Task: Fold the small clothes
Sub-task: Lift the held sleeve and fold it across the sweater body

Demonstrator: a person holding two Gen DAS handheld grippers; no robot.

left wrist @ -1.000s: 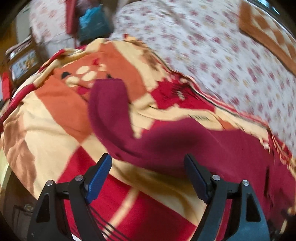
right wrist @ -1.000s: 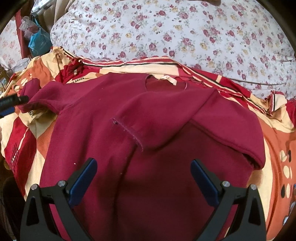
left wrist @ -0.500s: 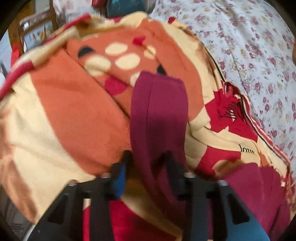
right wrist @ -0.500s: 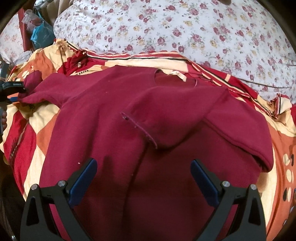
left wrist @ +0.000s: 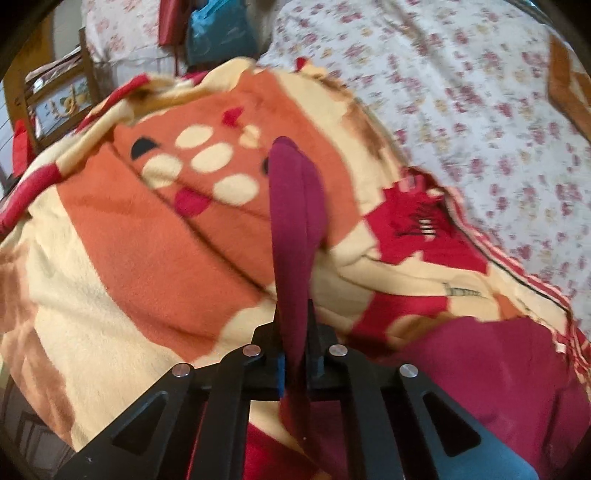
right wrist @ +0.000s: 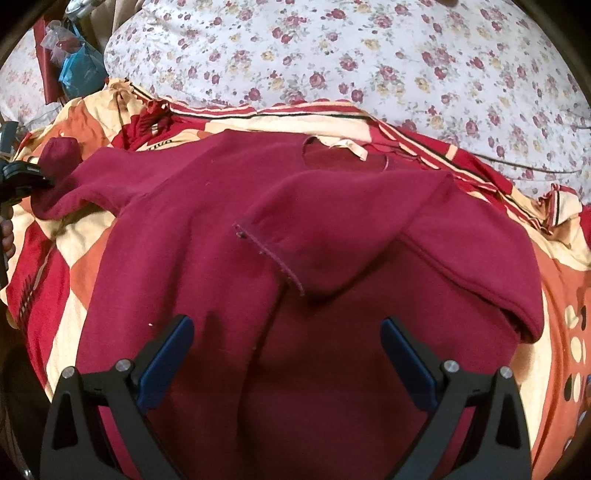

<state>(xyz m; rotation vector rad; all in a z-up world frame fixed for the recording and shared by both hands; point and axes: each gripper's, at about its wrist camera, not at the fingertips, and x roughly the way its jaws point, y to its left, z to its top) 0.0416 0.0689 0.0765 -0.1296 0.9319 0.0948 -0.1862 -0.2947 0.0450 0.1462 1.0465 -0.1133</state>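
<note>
A small maroon sweater [right wrist: 280, 266] lies face down on a patterned blanket, its right sleeve folded across the back and its neck label showing. The left sleeve [left wrist: 295, 206] stretches out over the blanket. My left gripper [left wrist: 294, 332] is shut on that sleeve, which sticks out forward between the jaws as a narrow pinched fold. In the right wrist view the left gripper [right wrist: 22, 177] shows at the far left edge, at the sleeve end [right wrist: 59, 162]. My right gripper [right wrist: 286, 339] hovers open over the sweater's lower body, nothing between its blue pads.
The orange, cream and red blanket [left wrist: 147, 236] covers the near bed. A white floral sheet [right wrist: 351, 59] lies beyond it. A blue bag [left wrist: 218, 29] and a wooden chair [left wrist: 55, 96] stand at the far left. A person's fingers [right wrist: 7, 236] show at the left edge.
My left gripper moved over the left sleeve and went from wide open to shut on it, pinching it into a narrow fold. The right gripper stayed open in place.
</note>
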